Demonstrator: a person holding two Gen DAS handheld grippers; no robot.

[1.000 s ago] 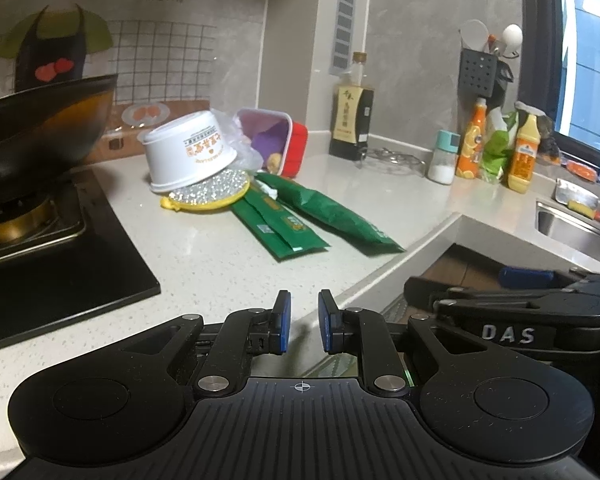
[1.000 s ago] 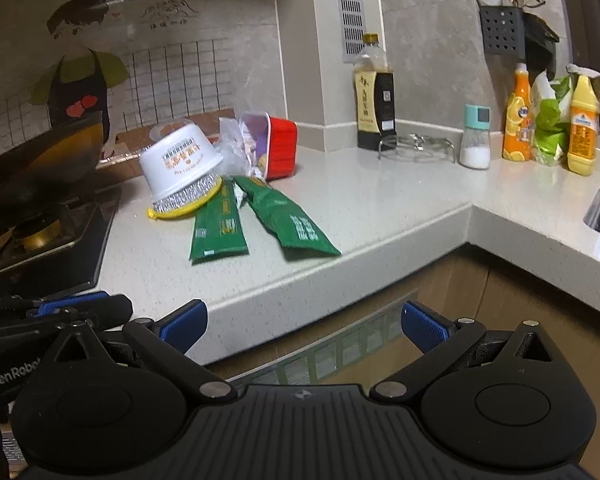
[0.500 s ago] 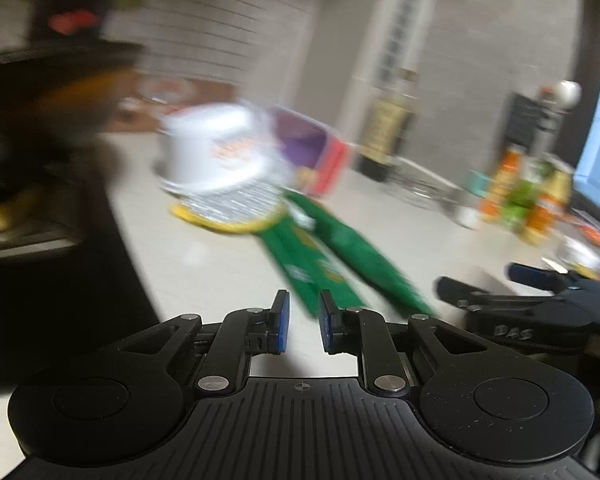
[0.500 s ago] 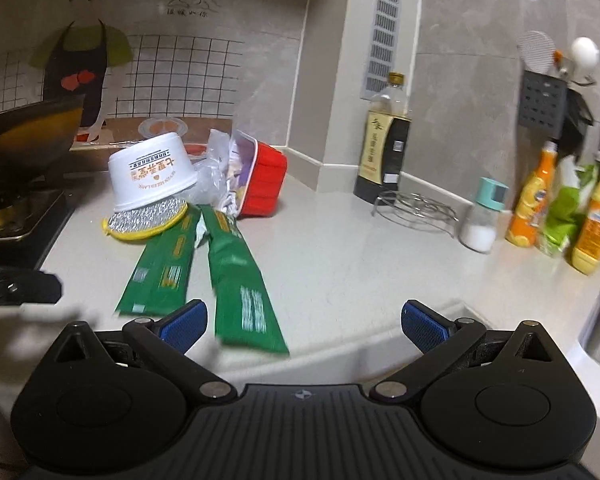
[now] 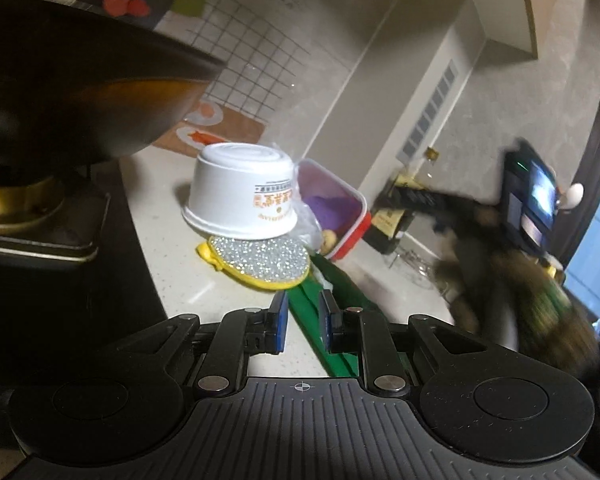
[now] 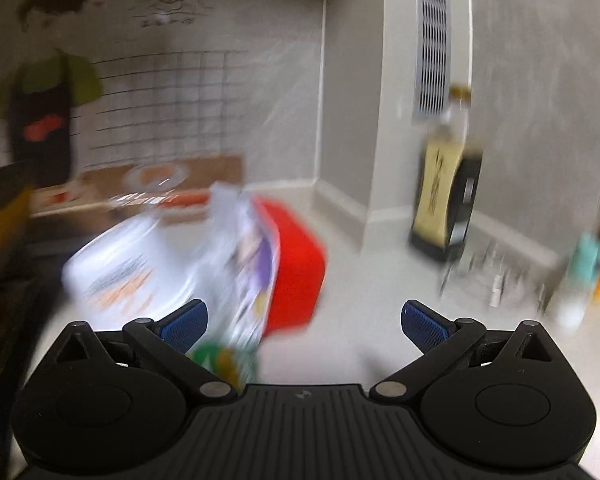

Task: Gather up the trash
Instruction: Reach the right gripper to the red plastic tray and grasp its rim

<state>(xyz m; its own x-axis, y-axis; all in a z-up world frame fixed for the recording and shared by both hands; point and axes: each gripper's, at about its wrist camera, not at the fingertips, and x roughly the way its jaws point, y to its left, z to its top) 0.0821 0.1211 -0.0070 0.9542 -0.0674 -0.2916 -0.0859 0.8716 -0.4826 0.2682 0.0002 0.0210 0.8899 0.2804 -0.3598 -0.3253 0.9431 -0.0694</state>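
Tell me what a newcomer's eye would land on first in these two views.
Probably the upturned white bowl on the counter, tilted on a glittery yellow-rimmed lid, with the red tub lying on its side right behind it. Then the big dark wok looming at the left, and green packets just beyond the left gripper.

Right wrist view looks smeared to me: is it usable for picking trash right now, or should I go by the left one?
Right wrist view: motion blur smears the white bowl and red container; only the right gripper, jaws wide, is crisp. Left wrist view: bowl, foil lid and green packet are sharp; the wok is dark and its right side is blurred. Go by the left.
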